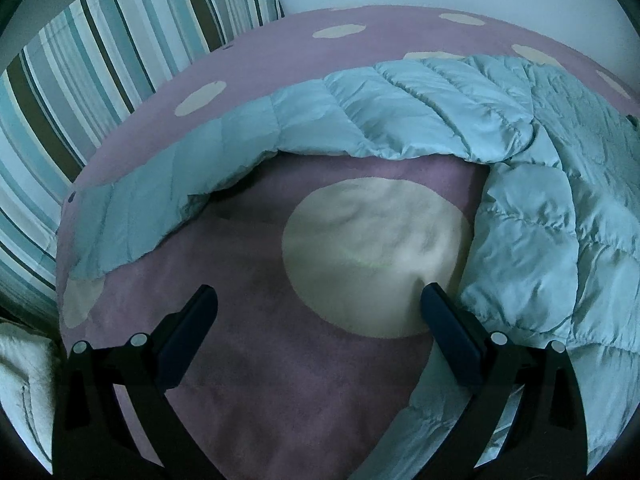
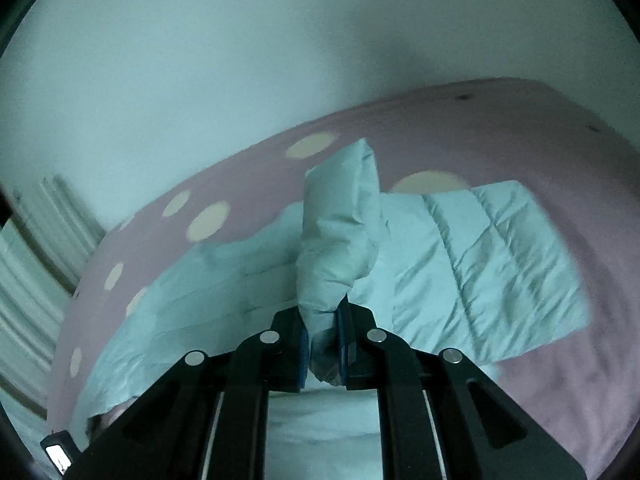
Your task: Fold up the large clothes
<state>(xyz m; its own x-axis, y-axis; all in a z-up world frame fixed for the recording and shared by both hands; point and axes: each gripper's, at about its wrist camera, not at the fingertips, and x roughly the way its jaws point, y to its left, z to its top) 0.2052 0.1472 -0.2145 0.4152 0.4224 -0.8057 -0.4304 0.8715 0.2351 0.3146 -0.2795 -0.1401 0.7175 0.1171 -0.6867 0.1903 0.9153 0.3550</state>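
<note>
Puffer jacket [image 1: 440,104], one only, pale blue and quilted, lies spread on a purple bedspread [image 1: 280,380] with cream dots; in the left wrist view one sleeve [image 1: 160,200] stretches out to the left while the body lies bunched at the right. Seven dots show at least partly in that view, the largest just ahead of the left gripper [image 1: 316,304]. That gripper hovers over bare bedspread with its two fingers spread wide and nothing between them; its right finger sits just beside the jacket's edge. The right gripper [image 2: 323,344] has its two fingers pressed close on a fold of the jacket [image 2: 340,232], which stands up in a peak above the rest of the garment. One striped cushion [image 1: 100,72] stands behind the bed at the left, and one white wall [image 2: 280,60] rises behind.
</note>
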